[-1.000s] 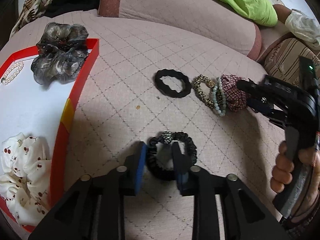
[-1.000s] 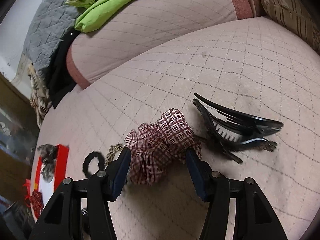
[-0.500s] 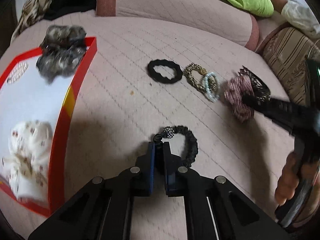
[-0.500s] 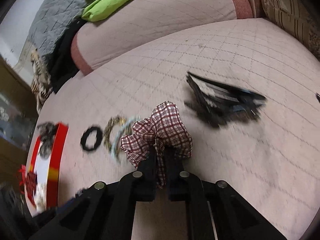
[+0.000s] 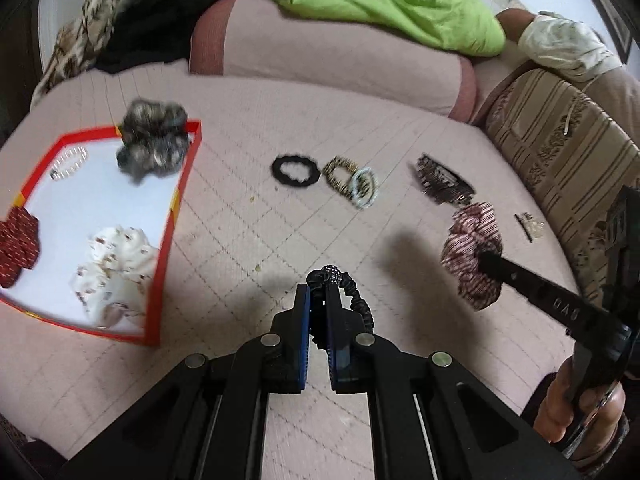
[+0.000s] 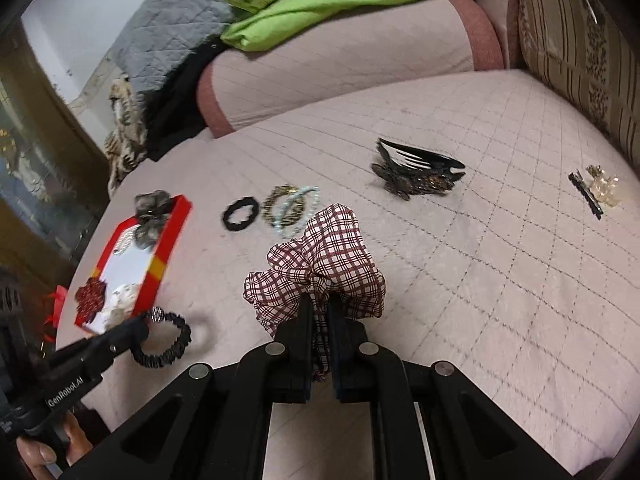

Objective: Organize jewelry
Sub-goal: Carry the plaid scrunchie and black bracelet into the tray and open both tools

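Observation:
My left gripper is shut on a black hair tie with a sparkly bead, lifted above the pink quilted bed; it also shows in the right wrist view. My right gripper is shut on a red plaid scrunchie, held above the bed; it shows in the left wrist view. A red-rimmed white tray at the left holds a grey scrunchie, a white cherry scrunchie, a dark red one and a pearl bracelet.
On the bed lie a black scrunchie, a leopard tie, a pale bead bracelet, a black claw clip and a small hair clip. A pink bolster and striped cushion border the bed.
Both grippers closed on their items, the left on the black beaded tie and the right on the plaid scrunchie, and lifted them off the bed.

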Demonstrator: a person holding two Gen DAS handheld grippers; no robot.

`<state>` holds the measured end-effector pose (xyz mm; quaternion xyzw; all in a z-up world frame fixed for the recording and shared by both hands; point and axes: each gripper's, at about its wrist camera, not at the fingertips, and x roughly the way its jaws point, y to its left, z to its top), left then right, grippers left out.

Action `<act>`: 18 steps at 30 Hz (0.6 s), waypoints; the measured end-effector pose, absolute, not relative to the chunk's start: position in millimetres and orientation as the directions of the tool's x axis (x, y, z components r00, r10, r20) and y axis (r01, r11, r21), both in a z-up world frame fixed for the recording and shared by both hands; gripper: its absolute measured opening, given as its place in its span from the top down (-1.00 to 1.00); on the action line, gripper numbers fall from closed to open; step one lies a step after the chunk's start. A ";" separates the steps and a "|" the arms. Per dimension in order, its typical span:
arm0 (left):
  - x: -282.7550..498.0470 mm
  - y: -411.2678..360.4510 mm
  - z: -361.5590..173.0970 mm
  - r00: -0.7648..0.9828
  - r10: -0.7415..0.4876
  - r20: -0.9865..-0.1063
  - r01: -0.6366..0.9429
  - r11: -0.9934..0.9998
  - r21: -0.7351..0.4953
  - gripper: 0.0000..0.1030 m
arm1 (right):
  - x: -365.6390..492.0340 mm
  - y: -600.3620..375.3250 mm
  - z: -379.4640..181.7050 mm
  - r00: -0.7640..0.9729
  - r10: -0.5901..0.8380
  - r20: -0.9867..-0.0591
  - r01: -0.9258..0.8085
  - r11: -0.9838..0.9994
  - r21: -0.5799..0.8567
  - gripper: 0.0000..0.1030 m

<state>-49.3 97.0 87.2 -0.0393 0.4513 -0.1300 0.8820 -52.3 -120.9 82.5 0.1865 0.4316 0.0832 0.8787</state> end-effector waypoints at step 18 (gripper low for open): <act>-76.9 139.2 138.0 0.691 -0.092 -0.717 0.071 0.996 -0.059 0.87 | -83.2 -71.9 113.5 0.616 0.356 -0.703 -0.117 0.924 0.365 0.84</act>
